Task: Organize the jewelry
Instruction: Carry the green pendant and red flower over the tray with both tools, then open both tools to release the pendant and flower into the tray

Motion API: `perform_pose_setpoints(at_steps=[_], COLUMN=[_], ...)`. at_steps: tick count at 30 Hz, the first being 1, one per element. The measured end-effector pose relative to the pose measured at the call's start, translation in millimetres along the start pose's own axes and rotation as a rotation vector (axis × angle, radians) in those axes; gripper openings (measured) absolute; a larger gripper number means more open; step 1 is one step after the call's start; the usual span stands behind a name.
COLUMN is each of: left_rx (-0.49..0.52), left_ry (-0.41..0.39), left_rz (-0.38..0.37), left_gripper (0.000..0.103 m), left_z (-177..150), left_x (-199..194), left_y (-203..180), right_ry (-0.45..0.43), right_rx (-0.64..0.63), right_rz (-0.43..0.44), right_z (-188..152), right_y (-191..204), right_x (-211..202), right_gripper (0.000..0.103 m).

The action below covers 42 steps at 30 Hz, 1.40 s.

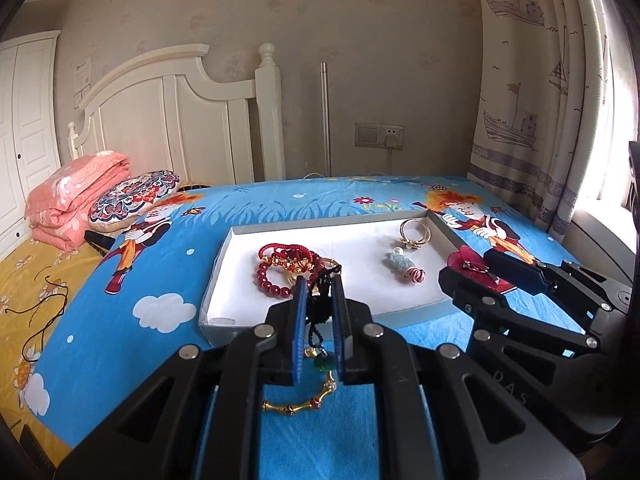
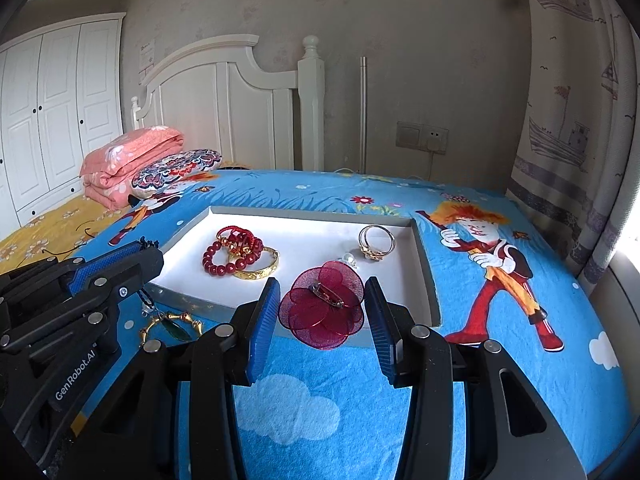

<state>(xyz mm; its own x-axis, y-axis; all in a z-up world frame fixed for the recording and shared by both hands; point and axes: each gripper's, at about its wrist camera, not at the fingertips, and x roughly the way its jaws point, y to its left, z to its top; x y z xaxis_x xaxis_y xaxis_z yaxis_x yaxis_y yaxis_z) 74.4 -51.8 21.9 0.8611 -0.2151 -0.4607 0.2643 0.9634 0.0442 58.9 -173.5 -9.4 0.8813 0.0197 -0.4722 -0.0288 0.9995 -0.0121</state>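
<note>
While the left gripper pinches what looks like a black cord necklace above the tray's near edge, the right gripper straddles the red brooch there, jaws wide, pin running crosswise.

left gripper: black linkage frame, silver round pivot pins, blue ribbed pads, white "GenRobot.AI" lettering | right gripper: same build, embossed "DAS" mark

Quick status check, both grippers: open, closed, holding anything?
Left gripper: shut on the black cord necklace, pendant dangling.
Right gripper: open, fingers either side of the red flower brooch, not gripping it.
</note>
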Motion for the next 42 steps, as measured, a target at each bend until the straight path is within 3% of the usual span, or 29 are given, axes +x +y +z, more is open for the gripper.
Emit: perform_pose_setpoints(at_steps=[12, 21, 27, 28, 29, 33, 35, 37, 40, 42], left_rx=[-0.049, -0.072, -0.073, -0.075, -0.077, -0.085, -0.097, -0.095, -0.083, -0.07], left_ry=[0.084, 0.182, 0.19, 0.187, 0.182, 0.169, 0.17, 0.163, 0.13, 0.111], left_rz=[-0.007, 0.041, 0.054, 0.056, 0.06, 0.078, 0.081, 0.083, 0.096, 0.11], left_gripper=[0.012, 0.012, 0.031, 0.039, 0.045, 0.053, 0.064, 0.065, 0.078, 0.081], left_z=[62, 64, 58, 57, 56, 54, 52, 48, 38, 28], left_x=[77, 136, 139, 137, 135, 128, 123, 115, 95, 81], left_y=[17, 28, 30, 31, 33, 41, 46, 49, 54, 57], right_ry=[0.065, 0.14, 0.157, 0.155, 0.155, 0.153, 0.151, 0.148, 0.138, 0.141], right_rx=[0.001, 0.027, 0.042, 0.045, 0.044, 0.045, 0.051, 0.058, 0.059, 0.061], right_rz=[0.005, -0.013, -0.024, -0.026, -0.029, -0.027, -0.026, -0.023, -0.016, -0.008], right_z=[35, 55, 54, 54, 53, 51, 49, 46, 37, 29], right_y=[-9, -18, -21, -21, -22, -22, -21, -19, -13, -7], right_x=[63, 114, 123, 122, 121, 116, 111, 102, 86, 77], right_gripper=[0.042, 0.043, 0.058, 0.059, 0.059, 0.059, 0.059, 0.059, 0.06, 0.061])
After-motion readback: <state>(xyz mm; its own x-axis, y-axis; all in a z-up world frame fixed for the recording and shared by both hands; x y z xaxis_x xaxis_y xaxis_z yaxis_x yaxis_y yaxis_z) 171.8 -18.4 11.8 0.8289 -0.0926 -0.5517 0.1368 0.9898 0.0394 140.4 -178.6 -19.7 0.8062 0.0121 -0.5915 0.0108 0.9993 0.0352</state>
